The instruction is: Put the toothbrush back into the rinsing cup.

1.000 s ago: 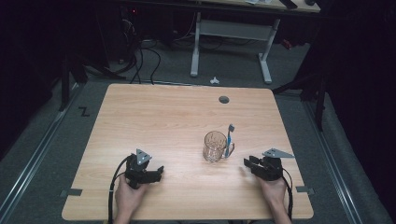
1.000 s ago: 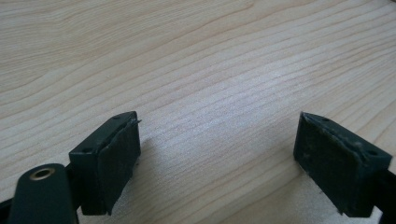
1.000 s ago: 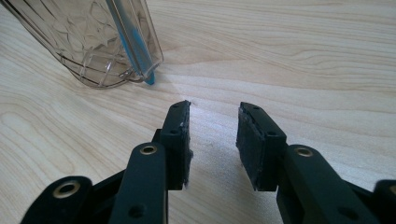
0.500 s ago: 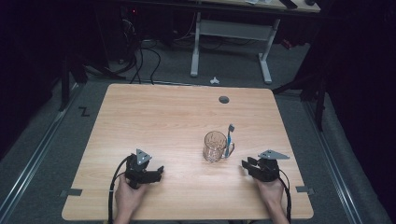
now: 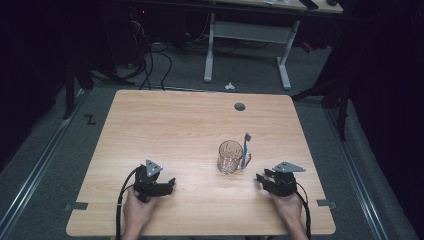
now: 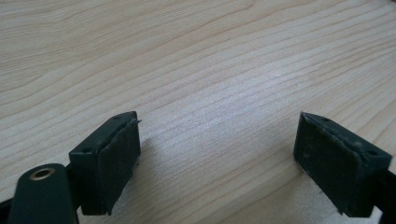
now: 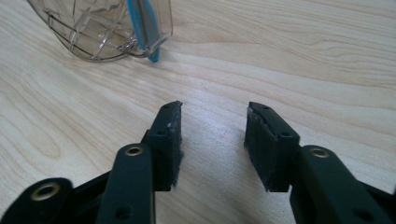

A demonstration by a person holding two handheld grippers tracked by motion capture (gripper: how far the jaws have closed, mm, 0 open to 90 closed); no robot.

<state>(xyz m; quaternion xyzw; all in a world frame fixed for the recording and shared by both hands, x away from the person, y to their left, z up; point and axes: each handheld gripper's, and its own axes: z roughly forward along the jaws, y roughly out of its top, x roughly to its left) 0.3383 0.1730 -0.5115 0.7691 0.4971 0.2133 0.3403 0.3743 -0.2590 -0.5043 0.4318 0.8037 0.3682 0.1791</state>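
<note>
On table point(image 5: 150, 130) | left claw point(image 5: 170, 184) wide open, empty | right claw point(image 5: 260, 179) part-open, empty, near cup point(image 5: 229, 157)

Left gripper point(image 5: 169, 183) fingers spread wide, empty; right gripper point(image 5: 262, 179) fingers parted, empty; hands low.

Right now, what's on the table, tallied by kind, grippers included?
Grippers: 2 (left, right, both open and empty)
Cups: 1 (clear cup)
Toothbrushes: 1 (blue toothbrush standing in the cup)
Total: 4
</note>
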